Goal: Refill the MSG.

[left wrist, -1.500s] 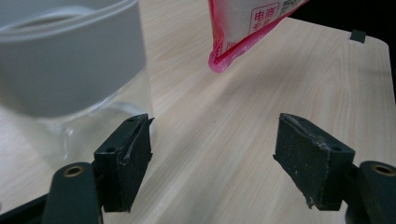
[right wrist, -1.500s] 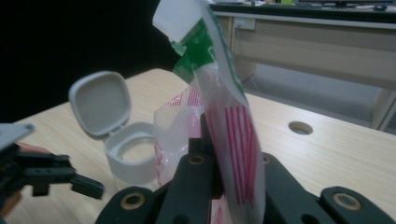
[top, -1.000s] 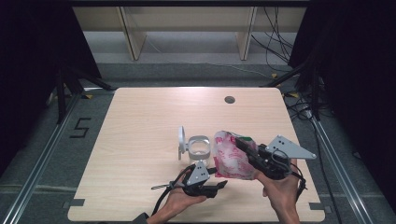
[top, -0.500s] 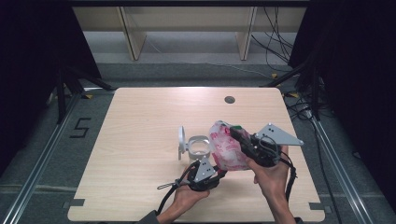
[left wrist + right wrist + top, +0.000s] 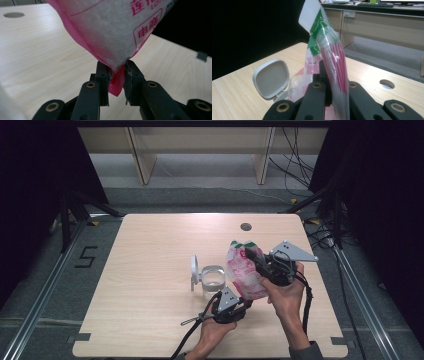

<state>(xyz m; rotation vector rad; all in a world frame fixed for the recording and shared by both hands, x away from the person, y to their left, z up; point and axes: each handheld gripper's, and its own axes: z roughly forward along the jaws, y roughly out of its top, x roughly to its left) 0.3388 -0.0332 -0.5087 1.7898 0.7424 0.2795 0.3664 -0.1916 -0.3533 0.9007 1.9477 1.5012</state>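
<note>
A pink-and-white bag of white grains, green at its top, hangs tilted above the table's near right part. My right gripper is shut on the bag's upper part, its black jaws squeezing the folded film. From below, my left gripper has just been closing, and its jaws pinch the bag's pink bottom corner under the bulging grains. Just left of the bag, a clear container stands on the table with its grey lid flipped up.
The light wood table has a round hole near its far edge. The open lid sits close to the bag's left. Black cables trail from both grippers toward the near edge. Shelving stands beyond the table.
The right gripper carried the bag a little farther from the near edge and to the left. The left gripper slid right to the bag's bottom corner and closed on it.
</note>
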